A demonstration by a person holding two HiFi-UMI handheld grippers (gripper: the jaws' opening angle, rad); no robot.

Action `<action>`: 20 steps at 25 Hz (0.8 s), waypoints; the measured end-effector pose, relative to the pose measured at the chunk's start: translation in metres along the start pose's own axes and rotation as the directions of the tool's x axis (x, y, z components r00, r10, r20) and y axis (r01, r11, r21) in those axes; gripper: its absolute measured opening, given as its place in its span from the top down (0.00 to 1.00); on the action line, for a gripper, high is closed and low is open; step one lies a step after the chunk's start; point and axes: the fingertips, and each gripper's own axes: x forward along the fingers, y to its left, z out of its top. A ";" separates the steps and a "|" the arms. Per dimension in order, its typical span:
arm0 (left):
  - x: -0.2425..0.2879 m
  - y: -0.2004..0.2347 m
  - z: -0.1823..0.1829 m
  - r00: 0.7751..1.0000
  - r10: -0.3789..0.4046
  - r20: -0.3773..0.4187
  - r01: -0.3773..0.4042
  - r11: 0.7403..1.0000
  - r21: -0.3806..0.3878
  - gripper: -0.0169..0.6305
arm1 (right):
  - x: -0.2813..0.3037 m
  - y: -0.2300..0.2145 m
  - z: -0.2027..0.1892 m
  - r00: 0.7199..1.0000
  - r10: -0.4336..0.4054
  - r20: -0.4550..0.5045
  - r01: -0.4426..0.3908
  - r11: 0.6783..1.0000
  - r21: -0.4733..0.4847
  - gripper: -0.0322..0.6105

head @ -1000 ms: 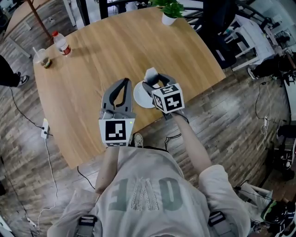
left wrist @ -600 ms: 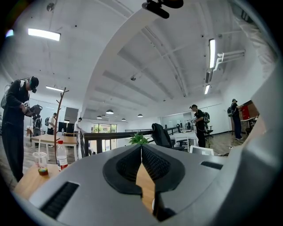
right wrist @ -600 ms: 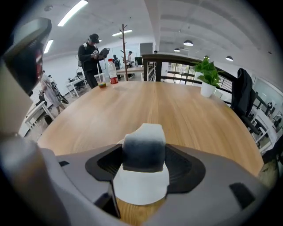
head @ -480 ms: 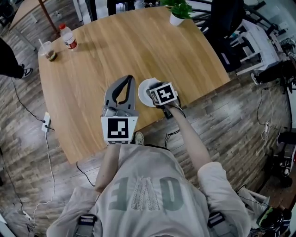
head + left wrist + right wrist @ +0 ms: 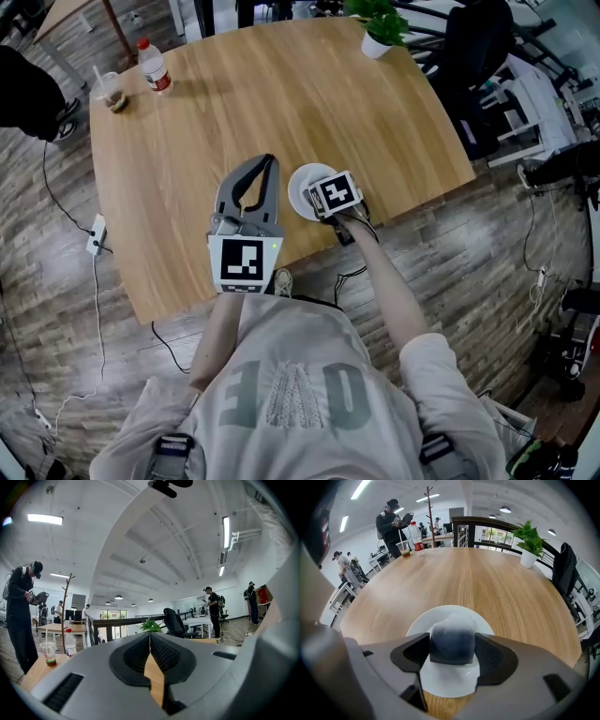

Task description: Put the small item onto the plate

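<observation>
A white plate (image 5: pixel 302 181) lies on the wooden table (image 5: pixel 281 84) near its front edge. My right gripper (image 5: pixel 330 194) points down over the plate, and its marker cube hides the jaws in the head view. In the right gripper view the right gripper (image 5: pixel 452 645) is shut on a small grey-and-white soft item (image 5: pixel 452 637), held over the middle of the plate (image 5: pixel 440 613). Whether the item touches the plate I cannot tell. My left gripper (image 5: pixel 268 161) hovers just left of the plate; the left gripper (image 5: pixel 149 638) is shut with its tips together and nothing between them.
A water bottle (image 5: pixel 153 64) and a plastic cup with a straw (image 5: pixel 110 89) stand at the table's far left. A potted plant (image 5: pixel 380 28) sits at the far right edge, with a black chair (image 5: pixel 473 56) beyond it. A person (image 5: pixel 393 524) stands behind the table.
My right gripper has tipped downward and dropped closer over the plate, so the item it holds is now hidden under the cube in the head view. The left gripper has barely moved.
</observation>
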 end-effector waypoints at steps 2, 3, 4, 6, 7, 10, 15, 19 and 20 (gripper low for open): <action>0.002 0.000 -0.001 1.000 -0.001 -0.002 0.001 1.000 0.000 0.96 | 0.003 0.002 -0.003 1.000 0.004 -0.011 -0.004 1.000 0.001 0.47; 0.003 0.001 0.000 1.000 -0.001 0.000 0.001 1.000 0.000 0.96 | 0.004 0.003 -0.003 1.000 0.005 -0.012 -0.005 1.000 -0.003 0.47; 0.004 0.002 0.000 1.000 -0.002 0.002 0.002 1.000 0.001 0.96 | 0.005 0.004 -0.002 1.000 0.007 -0.009 -0.008 1.000 -0.006 0.47; 0.007 0.003 0.002 1.000 -0.003 0.006 0.003 1.000 0.006 0.96 | 0.006 0.005 0.001 1.000 0.014 -0.004 -0.014 1.000 -0.008 0.47; 0.008 0.003 0.002 1.000 -0.004 0.008 0.004 1.000 0.009 0.96 | 0.007 0.005 0.001 1.000 0.016 -0.005 -0.016 1.000 -0.007 0.47; 0.008 0.001 0.003 1.000 -0.007 0.012 0.007 1.000 0.011 0.96 | 0.009 0.006 -0.001 1.000 0.021 -0.015 -0.021 1.000 -0.002 0.47; 0.012 0.000 0.004 1.000 -0.010 0.012 0.010 1.000 0.014 0.96 | 0.010 0.004 -0.002 0.999 0.043 -0.002 -0.043 0.999 0.008 0.46; 0.015 0.002 0.008 1.000 -0.013 0.015 0.013 1.000 0.010 0.96 | 0.001 0.008 0.007 0.998 0.059 0.033 -0.058 0.998 -0.020 0.46; 0.016 0.003 0.009 1.000 -0.014 0.015 0.014 1.000 0.003 0.96 | -0.002 0.008 0.014 0.997 0.063 0.054 -0.062 0.998 -0.018 0.46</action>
